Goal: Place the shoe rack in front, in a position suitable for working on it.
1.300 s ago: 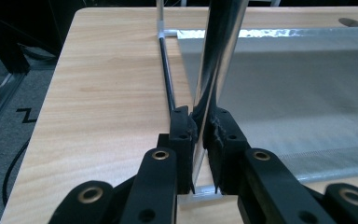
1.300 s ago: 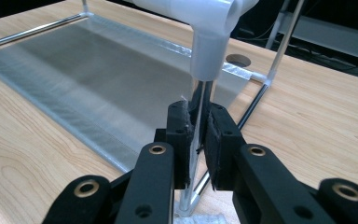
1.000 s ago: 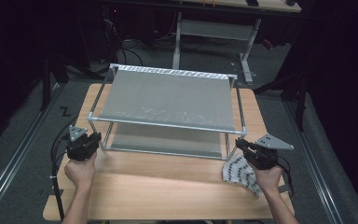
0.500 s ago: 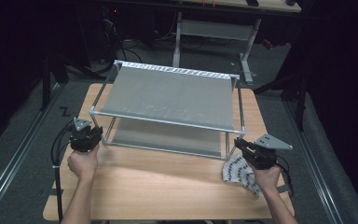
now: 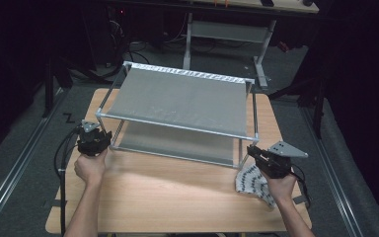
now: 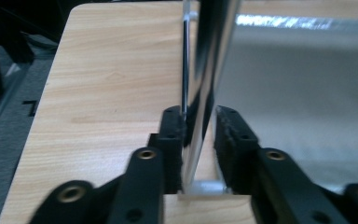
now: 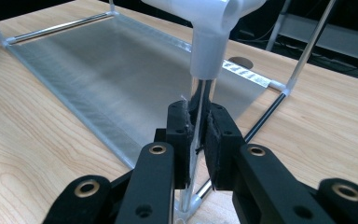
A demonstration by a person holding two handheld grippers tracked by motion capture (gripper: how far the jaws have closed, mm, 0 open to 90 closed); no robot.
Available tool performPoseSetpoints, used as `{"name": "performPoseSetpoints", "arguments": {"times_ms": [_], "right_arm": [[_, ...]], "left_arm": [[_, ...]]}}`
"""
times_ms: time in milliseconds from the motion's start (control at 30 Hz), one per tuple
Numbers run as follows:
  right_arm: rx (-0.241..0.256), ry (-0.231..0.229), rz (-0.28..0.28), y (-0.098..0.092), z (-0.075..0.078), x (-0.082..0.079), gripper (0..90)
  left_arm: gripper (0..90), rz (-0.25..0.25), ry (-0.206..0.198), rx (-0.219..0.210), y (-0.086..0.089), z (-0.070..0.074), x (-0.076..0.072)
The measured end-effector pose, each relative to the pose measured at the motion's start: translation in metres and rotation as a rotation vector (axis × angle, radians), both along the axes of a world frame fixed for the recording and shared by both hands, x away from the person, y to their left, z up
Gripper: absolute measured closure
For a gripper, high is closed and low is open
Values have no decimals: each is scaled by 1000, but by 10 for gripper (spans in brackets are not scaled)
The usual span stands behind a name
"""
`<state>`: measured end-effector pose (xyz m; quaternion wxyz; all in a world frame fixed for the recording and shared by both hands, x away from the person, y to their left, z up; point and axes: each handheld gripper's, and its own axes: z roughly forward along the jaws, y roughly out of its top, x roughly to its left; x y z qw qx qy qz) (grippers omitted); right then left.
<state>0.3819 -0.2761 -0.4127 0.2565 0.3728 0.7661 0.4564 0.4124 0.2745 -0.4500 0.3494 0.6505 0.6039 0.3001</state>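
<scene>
Left hand-held gripper (image 5: 97, 137): black body, small grey three-cornered plate on top, thick black cable trailing off it. Right hand-held gripper (image 5: 254, 153): black, larger grey three-cornered plate with small holes, thin black cable. Jaws black, brass-ringed pivot holes, small screws, dark rough pads (image 7: 213, 140). Forearms bare, no sleeves, no gloves.

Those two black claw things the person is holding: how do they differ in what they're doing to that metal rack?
The right gripper is clamped tight on its rack post; the left gripper has its jaws around the other front post, with a gap on one side. A patterned cloth lies under the right hand; bare table lies by the left gripper. Both sit low at the rack's front corners.
</scene>
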Motion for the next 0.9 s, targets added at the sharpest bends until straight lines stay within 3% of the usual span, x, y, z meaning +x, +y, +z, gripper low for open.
{"name": "performPoseSetpoints", "arguments": {"times_ms": [67, 167, 300, 367, 433, 500, 700, 900], "right_arm": [[3, 4, -6, 0, 0, 0, 812], [6, 4, -11, 0, 0, 1, 812], [6, 1, -15, 0, 0, 0, 812], [5, 1, -15, 1, 0, 0, 812], [4, 0, -15, 1, 0, 0, 812], [4, 1, -16, 0, 0, 0, 812], [-2, -3, -14, 2, 0, -2, 813], [4, 2, -5, 2, 0, -2, 813]], "left_arm": [[644, 15, -7, 16, -2, -2, -6], [542, 46, -29, 7, -3, -3, -20], [479, 47, -34, 13, -9, -6, -41], [467, 19, -14, 13, -16, -10, -47], [445, -25, 35, 18, -27, -15, -50], [401, -66, 68, 47, -43, -21, -49], [373, -177, 103, 40, -88, -31, -42], [369, -225, 130, 15, -114, -37, -30]]}}
